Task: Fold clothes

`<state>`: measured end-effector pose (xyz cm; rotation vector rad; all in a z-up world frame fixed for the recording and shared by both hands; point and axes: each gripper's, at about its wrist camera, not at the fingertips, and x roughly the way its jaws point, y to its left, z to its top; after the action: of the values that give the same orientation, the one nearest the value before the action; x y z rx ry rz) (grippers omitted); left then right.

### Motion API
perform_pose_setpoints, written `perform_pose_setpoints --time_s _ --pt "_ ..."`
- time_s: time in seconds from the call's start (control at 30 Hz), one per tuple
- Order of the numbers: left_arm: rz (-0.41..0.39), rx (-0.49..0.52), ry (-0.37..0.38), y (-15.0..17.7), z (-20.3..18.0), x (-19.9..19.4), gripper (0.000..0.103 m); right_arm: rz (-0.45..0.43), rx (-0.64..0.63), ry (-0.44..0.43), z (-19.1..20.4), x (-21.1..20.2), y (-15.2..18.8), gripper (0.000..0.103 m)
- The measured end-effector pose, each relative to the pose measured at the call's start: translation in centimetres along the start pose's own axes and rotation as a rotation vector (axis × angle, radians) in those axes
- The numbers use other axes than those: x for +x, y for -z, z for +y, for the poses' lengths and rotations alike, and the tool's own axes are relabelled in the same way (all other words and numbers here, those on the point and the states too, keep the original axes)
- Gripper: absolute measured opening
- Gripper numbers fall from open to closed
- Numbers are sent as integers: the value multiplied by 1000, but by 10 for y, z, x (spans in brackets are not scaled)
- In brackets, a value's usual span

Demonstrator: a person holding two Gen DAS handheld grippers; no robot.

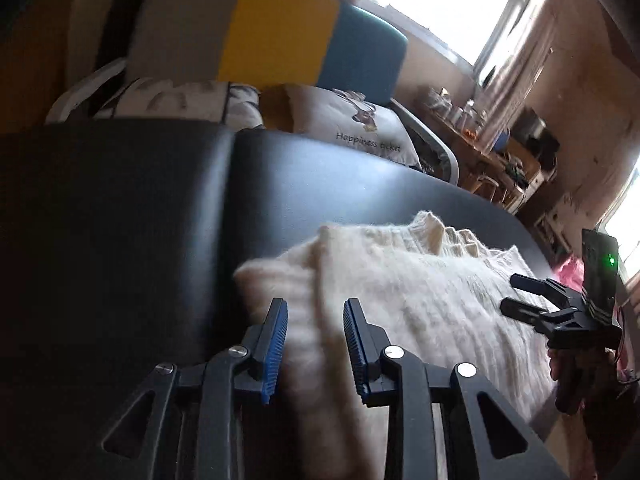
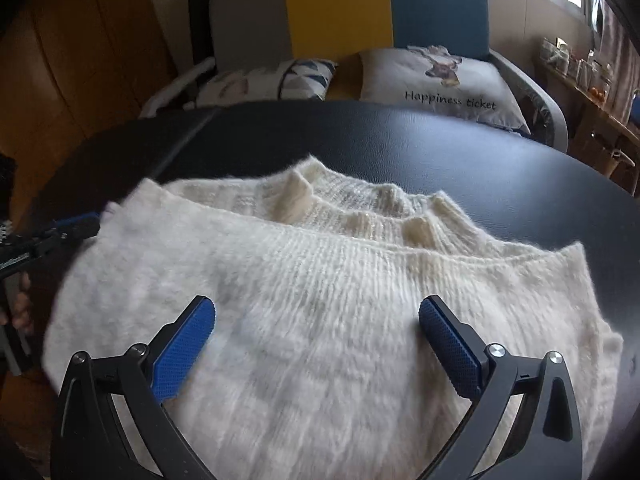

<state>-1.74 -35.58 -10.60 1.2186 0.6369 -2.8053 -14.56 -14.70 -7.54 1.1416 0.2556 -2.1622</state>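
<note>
A cream fuzzy knit sweater point(image 2: 320, 280) lies on the black padded table point(image 2: 400, 136), its ribbed neckline on the far side. My right gripper point(image 2: 316, 320) hovers open and wide over the sweater's middle, nothing between its blue pads. In the left wrist view it shows at the right, point(image 1: 514, 292), above the sweater point(image 1: 420, 280). My left gripper point(image 1: 316, 340) is at the sweater's left edge, jaws apart. A blurred fold of the knit runs through the gap, and the pads do not press on it. In the right wrist view the left gripper point(image 2: 76, 222) sits just beside that edge.
Behind the table stands a sofa point(image 2: 340, 4) with grey, yellow and blue back panels, a patterned cushion point(image 2: 272, 80) and a "Happiness ticket" cushion point(image 2: 440, 80). A wooden shelf with jars point(image 2: 580, 64) runs along the right wall under windows. The table's far edge curves round.
</note>
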Motion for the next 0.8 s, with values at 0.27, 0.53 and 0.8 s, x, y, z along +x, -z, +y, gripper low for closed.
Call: perform_pose_setpoints --time_s 0.27,0.53,0.8 --pt "30 15 129 45 -12 -13 31 27 -38 48 -5 -4 36 103" --pt "6 16 147 47 -12 -34 26 -18 -54 73 -3 -1 41 103" --pt "90 137 167 63 -35 -25 5 -58 -52 71 -4 -4 47 103"
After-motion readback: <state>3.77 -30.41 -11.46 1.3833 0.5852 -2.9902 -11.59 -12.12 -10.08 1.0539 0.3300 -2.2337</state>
